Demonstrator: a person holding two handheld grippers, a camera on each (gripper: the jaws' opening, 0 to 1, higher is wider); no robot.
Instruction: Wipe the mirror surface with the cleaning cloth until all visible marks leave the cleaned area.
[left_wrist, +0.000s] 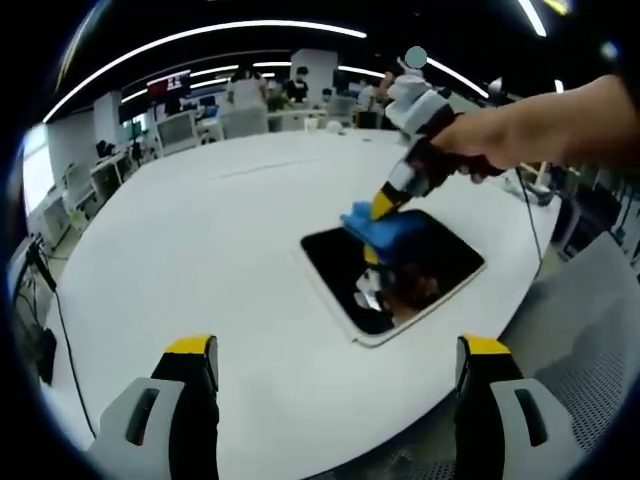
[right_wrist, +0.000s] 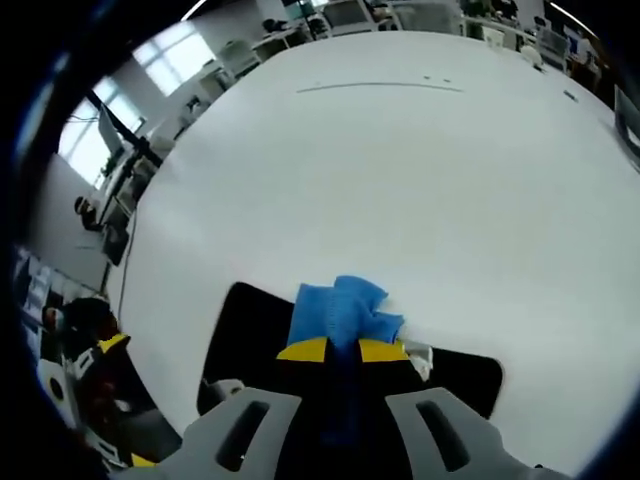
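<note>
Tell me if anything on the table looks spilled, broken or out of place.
Nothing stands out. The mirror lies flat on the white table, and the right gripper presses the blue cloth against it. No spill or damage shows.

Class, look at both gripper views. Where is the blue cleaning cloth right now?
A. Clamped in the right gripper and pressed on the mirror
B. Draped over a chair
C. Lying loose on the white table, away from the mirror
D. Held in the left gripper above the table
A: the right gripper has its jaws closed on the blue cloth, which lies against the mirror, while the left gripper is open over the white table.
</note>
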